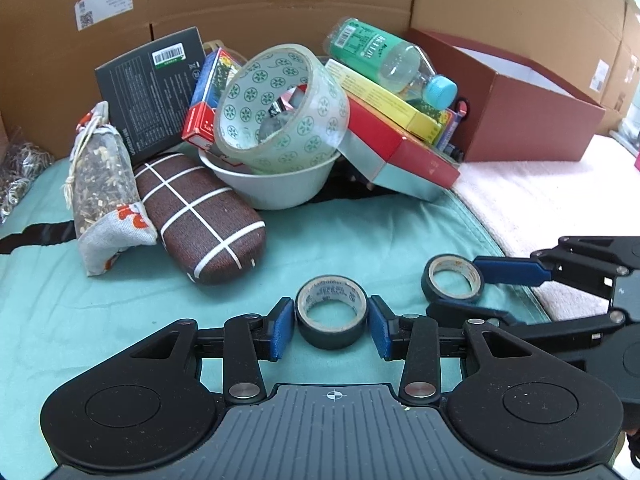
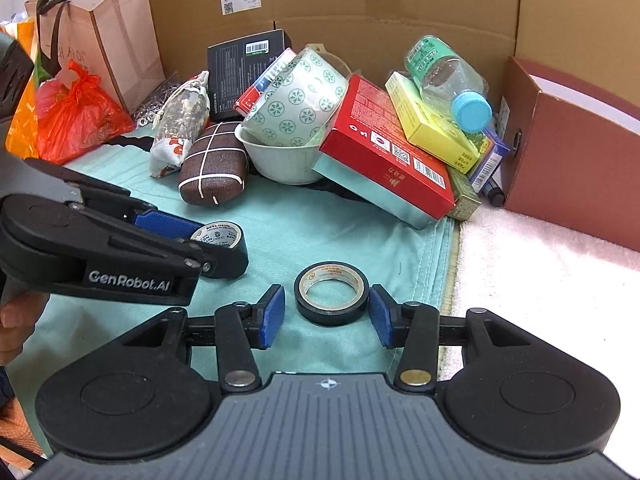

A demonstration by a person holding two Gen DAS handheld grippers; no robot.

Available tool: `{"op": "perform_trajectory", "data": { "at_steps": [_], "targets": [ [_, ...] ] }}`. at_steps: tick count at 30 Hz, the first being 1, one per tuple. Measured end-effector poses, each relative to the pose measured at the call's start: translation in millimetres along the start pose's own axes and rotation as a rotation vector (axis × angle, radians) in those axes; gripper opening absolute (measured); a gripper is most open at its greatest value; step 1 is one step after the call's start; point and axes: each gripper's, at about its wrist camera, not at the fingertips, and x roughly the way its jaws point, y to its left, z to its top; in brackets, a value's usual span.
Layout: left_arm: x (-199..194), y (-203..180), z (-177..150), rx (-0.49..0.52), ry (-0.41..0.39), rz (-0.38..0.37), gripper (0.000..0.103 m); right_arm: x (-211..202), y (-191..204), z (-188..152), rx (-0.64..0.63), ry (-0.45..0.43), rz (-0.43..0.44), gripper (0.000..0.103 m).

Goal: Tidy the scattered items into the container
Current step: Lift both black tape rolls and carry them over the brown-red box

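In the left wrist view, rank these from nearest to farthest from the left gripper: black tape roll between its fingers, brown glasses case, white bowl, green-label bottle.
From the left gripper:
1. Black tape roll, between its fingers.
2. Brown glasses case, ahead and left.
3. White bowl, behind the case, centre.
4. Bottle, atop the boxes, back right.

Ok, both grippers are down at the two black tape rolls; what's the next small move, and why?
Probably close both. The left gripper sits open with its black tape roll between the pads, gaps showing either side. The right gripper brackets the other roll the same way. Both rolls lie flat on the green cloth, so neither is gripped yet.
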Motion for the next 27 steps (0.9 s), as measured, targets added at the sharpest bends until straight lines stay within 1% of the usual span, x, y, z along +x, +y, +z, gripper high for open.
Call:
{"op": "perform_trajectory", "data": {
  "at_steps": [4,5,9,12,14,15,16,21,22,23,24,25,27],
  "targets": [
    [2.2,-3.5,2.4,0.016,0.000,-0.003,0.056,2.2,-1.4,0.3,0.007,-0.001,0.006,0.054],
    [3.1,-4.3,2.5,0.020,0.001,-0.001,0.054,2.7,-1.4,0.6,0.007,-0.001,0.006,0.055],
    [6.0,-2.7,2.6,0.003,0.007,-0.003,0.055,4.3,-1.5,0.9,0.005,-0.003,0.005,0.056],
    [6.1,-2.5,2.5,0.011,0.010,-0.007,0.053,5.5,-1.7,1.0,-0.002,-0.003,0.006,0.056],
    [6.1,-2.6,2.6,0.017,0.012,-0.006,0.053,5.9,-1.3,0.9,-0.016,-0.003,0.010,0.055],
    [6.4,-2.7,3.0,0.018,0.013,-0.005,0.053,6.0,-1.4,1.2,-0.021,-0.001,0.012,0.050],
    [6.9,-2.7,3.6,0.017,0.015,-0.004,0.055,6.3,-1.6,1.8,-0.026,0.000,0.011,0.049],
    [11.0,-3.8,6.1,0.026,0.017,-0.002,0.055,9.3,-2.3,3.0,-0.035,-0.003,0.009,0.050],
    [11.3,-3.8,6.4,0.027,0.017,0.001,0.051,9.8,-2.4,3.3,-0.037,-0.003,0.013,0.047],
    [11.3,-3.7,6.6,0.026,0.018,0.004,0.045,9.7,-3.2,3.5,-0.034,-0.003,0.018,0.047],
    [11.0,-3.7,6.6,0.027,0.019,0.008,0.042,9.4,-4.1,3.3,-0.029,-0.003,0.020,0.047],
    [10.5,-3.9,6.4,0.028,0.021,0.011,0.040,8.8,-4.9,2.7,-0.025,-0.005,0.021,0.047],
    [9.6,-4.5,6.3,0.030,0.025,0.015,0.040,6.9,-6.3,1.1,-0.015,-0.009,0.025,0.047]
  ]
}}
